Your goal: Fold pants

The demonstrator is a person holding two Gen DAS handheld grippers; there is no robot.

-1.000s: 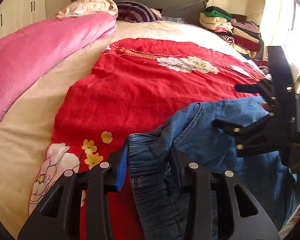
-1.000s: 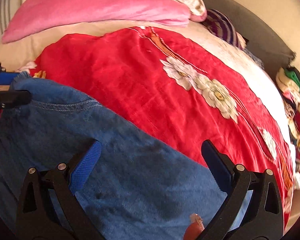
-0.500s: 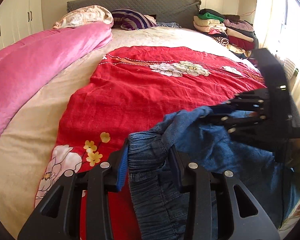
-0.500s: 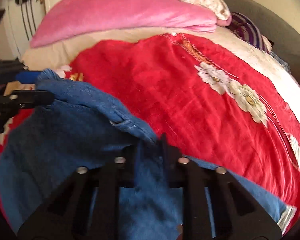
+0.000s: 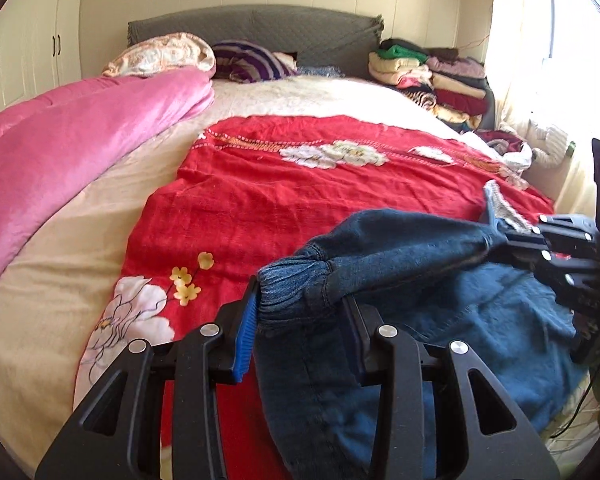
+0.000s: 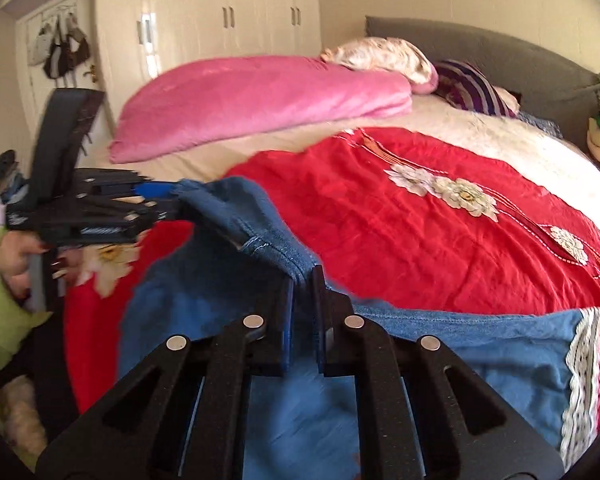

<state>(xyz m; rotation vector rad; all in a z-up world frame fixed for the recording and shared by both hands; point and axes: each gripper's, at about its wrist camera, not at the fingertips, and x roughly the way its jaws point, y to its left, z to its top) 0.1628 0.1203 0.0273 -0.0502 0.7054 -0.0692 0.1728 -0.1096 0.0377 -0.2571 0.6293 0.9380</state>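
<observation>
Gripping the elastic waistband, our left gripper (image 5: 300, 320) holds the pants (image 5: 480, 320) with the gathered denim bunched between its two fingers. Our right gripper (image 6: 302, 308) is closed tight on a stitched edge of the same pants (image 6: 220, 312), its fingers nearly meeting with only the fabric layers between them. Between the two grippers the denim runs as a raised ridge, lifted off the bed, while the rest hangs down and spreads over the red cover (image 5: 300, 200). In the left wrist view the right gripper (image 5: 500, 236) shows at the right edge, pinching the far end of that ridge; in the right wrist view the left gripper (image 6: 172, 196) shows at the left, held by a hand (image 6: 16, 256) in a green sleeve. A pant leg lies flat toward the right of the right wrist view, ending in a white lace hem (image 6: 580, 368).

Around the pants, the red cover carries white flowers (image 6: 456, 192) and small yellow ones (image 5: 188, 280), and it lies over a cream sheet (image 5: 60, 248). A pink quilt (image 5: 60, 148) is rolled along the far side of the bed, with a floral pillow (image 5: 164, 54) and a striped pillow (image 5: 252, 60) against the grey headboard (image 5: 260, 28). Folded clothes (image 5: 428, 80) are stacked beside the headboard near the window. White wardrobes (image 6: 228, 16) stand behind the bed.
</observation>
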